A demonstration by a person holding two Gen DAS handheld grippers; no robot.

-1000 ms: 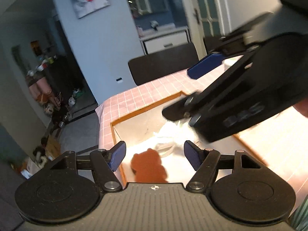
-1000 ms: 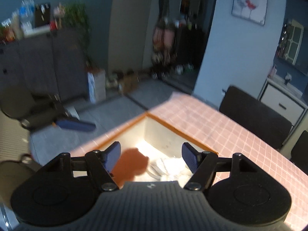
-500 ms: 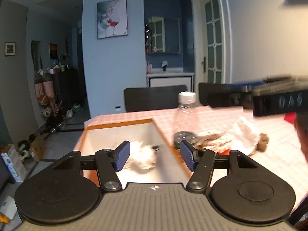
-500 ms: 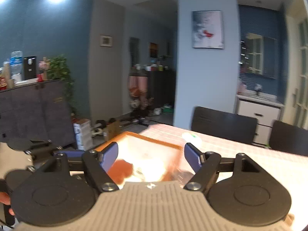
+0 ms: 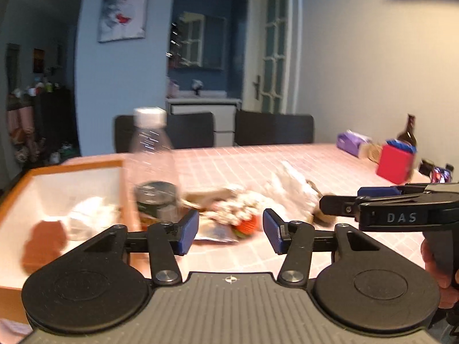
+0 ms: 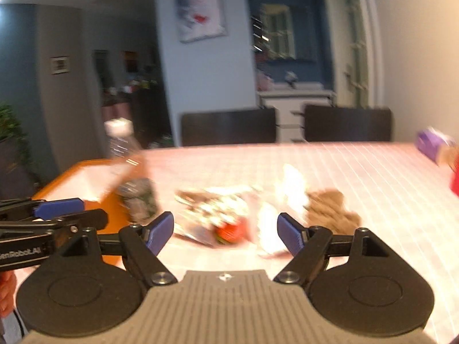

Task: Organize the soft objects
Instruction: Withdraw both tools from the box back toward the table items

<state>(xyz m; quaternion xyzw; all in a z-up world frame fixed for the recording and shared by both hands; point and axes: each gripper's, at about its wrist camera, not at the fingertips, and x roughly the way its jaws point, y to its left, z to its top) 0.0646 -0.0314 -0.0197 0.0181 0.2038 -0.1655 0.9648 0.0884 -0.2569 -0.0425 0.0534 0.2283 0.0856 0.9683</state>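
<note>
- Container: an orange-rimmed box (image 5: 71,166) with a white interior sits at the left end of the table (image 5: 243,157). Inside it lie a brown plush toy (image 5: 46,238) and crumpled white soft material (image 5: 91,215).
- A clear plastic bottle (image 5: 152,166) with a white cap stands upright just beside the box's right wall, outside the box.
- Task items: a blurred pile of soft objects (image 5: 243,206) lies on the table to the right of the bottle. Its long axis runs left to right across both views. It includes patterned fabric, a red-orange piece (image 5: 246,226) at the near edge, white cloth (image 5: 292,183) and a brown furry piece (image 6: 330,203) at the right end.
- Left gripper (image 5: 229,230): jaws apart and closing, pads touching nothing; the pile lies beyond the tips.
- Right gripper (image 6: 226,230): jaws apart, nothing gripped; it faces the pile. In the left view it enters from the right, held in a hand (image 5: 436,269).
- Surface: pink checked tablecloth. At the far right stand a red box (image 5: 394,163), a purple pack (image 5: 351,142) and a dark bottle (image 5: 407,132).
- Room: dark chairs (image 5: 272,129) behind the table, blue-grey walls, a framed picture (image 5: 123,13), a glazed door (image 5: 272,51).
</note>
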